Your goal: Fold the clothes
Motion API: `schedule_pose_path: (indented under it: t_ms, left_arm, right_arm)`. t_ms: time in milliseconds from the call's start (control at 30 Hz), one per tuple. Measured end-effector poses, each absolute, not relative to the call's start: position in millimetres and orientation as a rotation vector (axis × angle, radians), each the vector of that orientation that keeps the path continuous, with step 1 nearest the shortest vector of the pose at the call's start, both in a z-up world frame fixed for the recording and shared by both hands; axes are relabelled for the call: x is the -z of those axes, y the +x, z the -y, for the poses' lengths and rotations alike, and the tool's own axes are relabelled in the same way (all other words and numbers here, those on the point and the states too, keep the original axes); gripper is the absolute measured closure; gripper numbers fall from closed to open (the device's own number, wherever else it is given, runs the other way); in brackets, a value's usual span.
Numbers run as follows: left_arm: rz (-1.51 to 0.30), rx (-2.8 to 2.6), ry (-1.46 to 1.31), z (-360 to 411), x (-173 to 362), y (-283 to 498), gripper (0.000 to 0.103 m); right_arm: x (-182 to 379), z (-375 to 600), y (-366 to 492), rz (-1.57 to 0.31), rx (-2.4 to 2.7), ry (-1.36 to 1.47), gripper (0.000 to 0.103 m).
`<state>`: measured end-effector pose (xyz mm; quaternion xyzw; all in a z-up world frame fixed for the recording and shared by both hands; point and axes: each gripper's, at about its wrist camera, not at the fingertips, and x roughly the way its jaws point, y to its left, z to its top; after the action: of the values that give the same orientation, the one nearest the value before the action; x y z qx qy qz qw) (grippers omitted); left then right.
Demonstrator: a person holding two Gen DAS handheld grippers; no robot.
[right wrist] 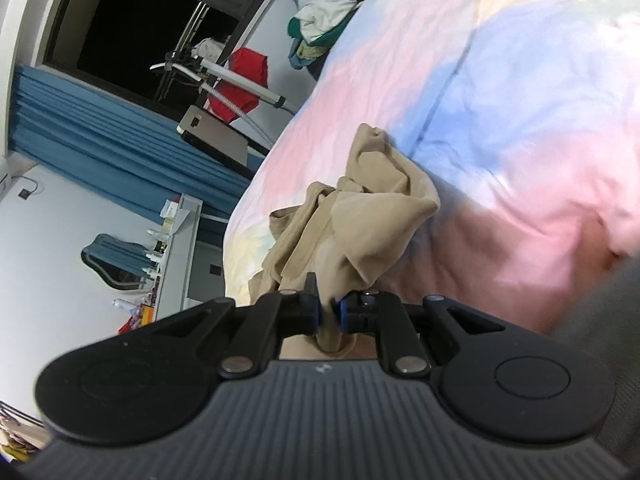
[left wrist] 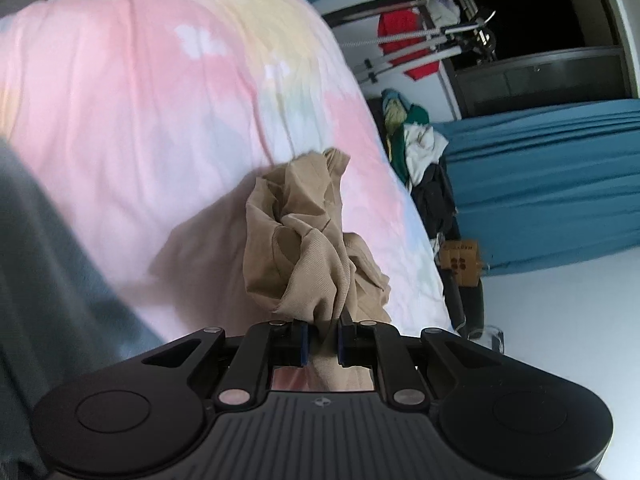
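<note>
left gripper (left wrist: 322, 340): blue-padded fingers (left wrist: 305, 344) pinched narrow on a bunched fold of the tan garment (left wrist: 304, 236), which rises straight ahead of the tips.
right gripper (right wrist: 327, 312): fingers (right wrist: 314, 314) likewise drawn close, clamping another twisted fold of the same cloth (right wrist: 360, 220).
key relation: both grippers hold the garment at its near end; it hangs crumpled forward of each pair of fingers, above the bed (left wrist: 140, 100). Neither arm looks nearer than the other.
long axis: probably runs away from the fingers toward the bed, though the bunching hides the garment's true outline.
next move, as a judgement: the two grips need to part sideways to spread the cloth flat before any fold.
garment material: thin, fine-ribbed knit, limp, heavily creased and twisted.
bed cover: soft, rumpled quilt in pastel pink, blue and yellow patches.
farther off: clothes pile (left wrist: 416, 148) beside the bed, then teal pleated curtain (left wrist: 552, 184).
</note>
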<state>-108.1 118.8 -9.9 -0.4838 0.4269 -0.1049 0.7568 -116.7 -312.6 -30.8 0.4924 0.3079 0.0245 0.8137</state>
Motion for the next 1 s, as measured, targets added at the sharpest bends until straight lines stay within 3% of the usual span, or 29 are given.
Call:
schedule_pose_path:
  t_ms: [267,600,800,1000]
  left_arm:
    - [-0.947,0.231,-1.088,-116,7,-79,0.089]
    - [-0.994,0.162,-1.188,-91,23,64,0.088]
    - [-1.006,0.160,-1.141,-71,55,149,0.086]
    - [-0.999,0.198,-1.110,-70,120,198,0.086]
  right_arm:
    - [31,319,-106,-0.648,-0.019,1.138,0.090]
    - [50,335,-8,-0.661,0.118,1.315,0.090]
    - [80,344,64,-0.700,0.161,1.340,0.089]
    - [135,352,114,-0.759,0.107,1.280,0.089]
